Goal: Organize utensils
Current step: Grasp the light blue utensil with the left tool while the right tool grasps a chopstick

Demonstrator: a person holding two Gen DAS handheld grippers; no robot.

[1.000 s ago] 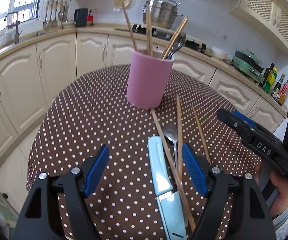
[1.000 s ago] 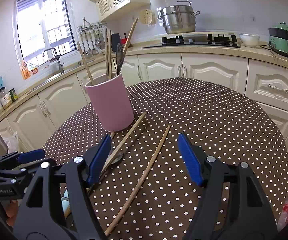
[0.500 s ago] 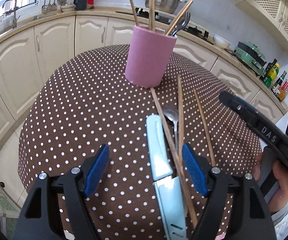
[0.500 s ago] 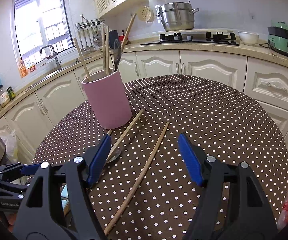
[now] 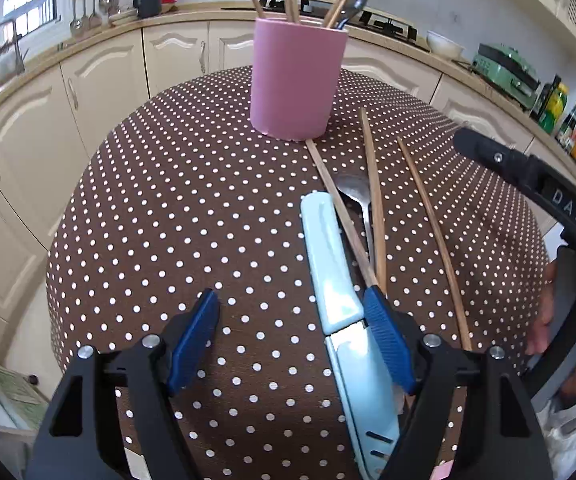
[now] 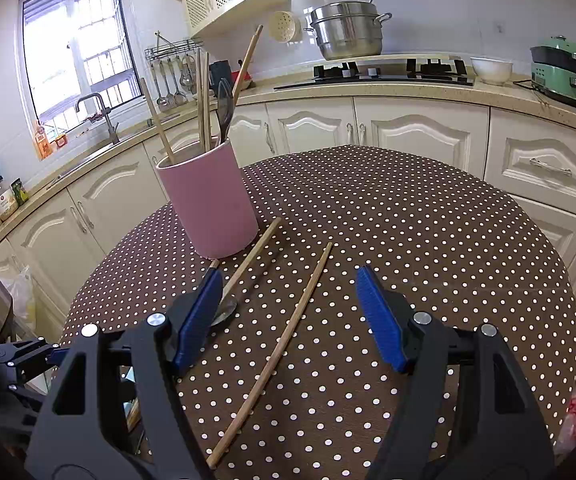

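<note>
Both tools spread over the loose utensils on the dotted counter.

Left wrist view: the left tool (image 5: pixel 290 326) hovers low with its jaws wide apart; the light blue knife (image 5: pixel 334 276) lies between them, near its right pad. Three wooden chopsticks (image 5: pixel 374 196) and one metal spoon (image 5: pixel 354 190) lie before the pink holder (image 5: pixel 297 80).
Right wrist view: the right tool (image 6: pixel 290 314) is also spread, with one chopstick (image 6: pixel 284 340) lying between its fingers.

white letters "DAS" on the black right claw (image 5: pixel 544 188) body, remainder cut off
</note>
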